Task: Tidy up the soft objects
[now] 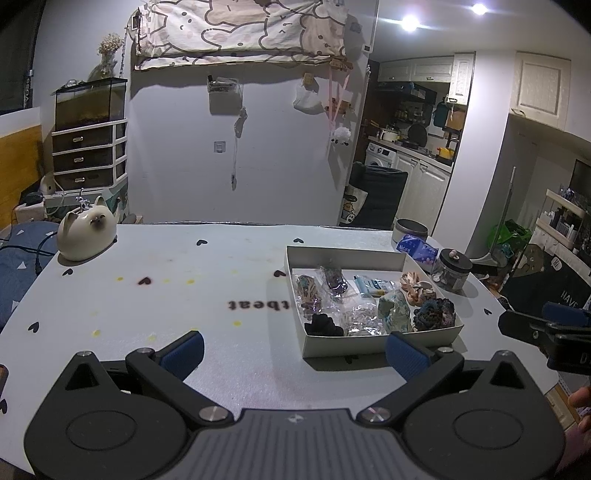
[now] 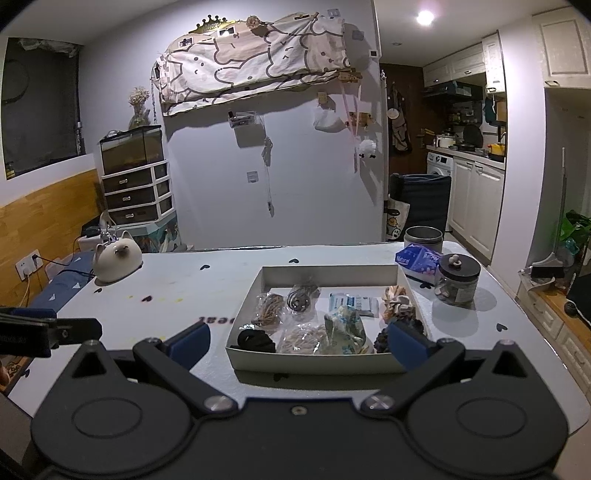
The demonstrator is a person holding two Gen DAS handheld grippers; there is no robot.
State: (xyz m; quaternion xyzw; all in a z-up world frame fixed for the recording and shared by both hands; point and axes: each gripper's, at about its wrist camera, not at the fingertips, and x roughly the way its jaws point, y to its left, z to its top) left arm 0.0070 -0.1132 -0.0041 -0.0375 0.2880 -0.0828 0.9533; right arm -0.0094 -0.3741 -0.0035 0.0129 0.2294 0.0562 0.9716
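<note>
Both the left claw (image 1: 293, 349) and right claw (image 2: 297, 345) hover spread wide and empty at lower frame, scrunchies and bagged hair ties apparently already gathered in the white box (image 2: 314, 363) on the bench (image 1: 166, 295)

We see a dim room lit by bright ceiling lights (image 1: 410, 23) far right. The box (image 2: 317, 363) throws a dark shadow near us. Edges bend round; corners go black.

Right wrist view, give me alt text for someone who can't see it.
An open right gripper hovers before a shallow white box of scrunchies and bagged hair ties on a heart-print table. A cat figurine sits far left, a lidded jar right.
</note>
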